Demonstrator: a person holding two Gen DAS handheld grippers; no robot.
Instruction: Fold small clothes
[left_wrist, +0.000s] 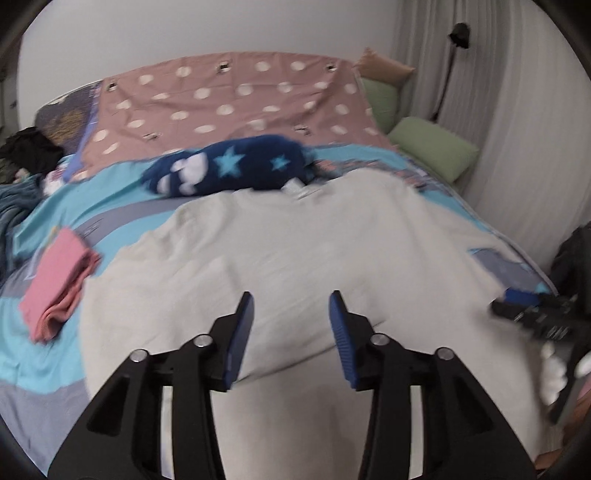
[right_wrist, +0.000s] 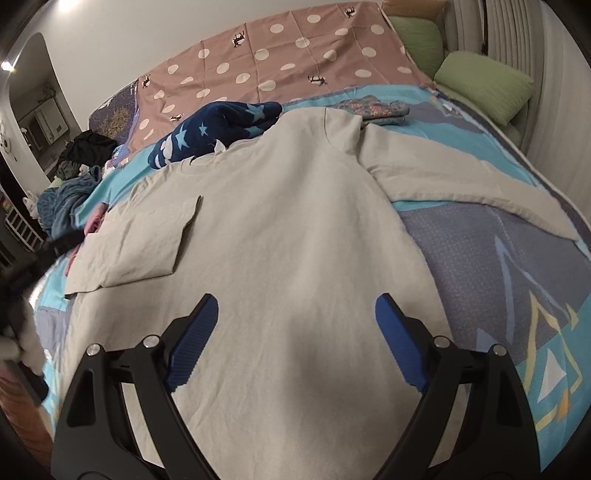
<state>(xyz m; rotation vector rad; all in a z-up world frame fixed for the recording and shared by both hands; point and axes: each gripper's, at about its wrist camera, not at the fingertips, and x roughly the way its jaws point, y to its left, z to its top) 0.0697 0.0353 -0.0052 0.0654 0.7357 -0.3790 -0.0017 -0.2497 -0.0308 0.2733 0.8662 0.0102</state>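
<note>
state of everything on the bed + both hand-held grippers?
Grey T-shirt: spread flat, left sleeve folded in over the body, right sleeve out.
Navy star garment: crumpled, beyond the collar.
Pink garment: folded, beside the shirt.
Floral garment: folded, near the shirt's right shoulder.
Left hand-held gripper: open, empty, over the shirt.
Right hand-held gripper: open wide, empty, over the hem.
</note>
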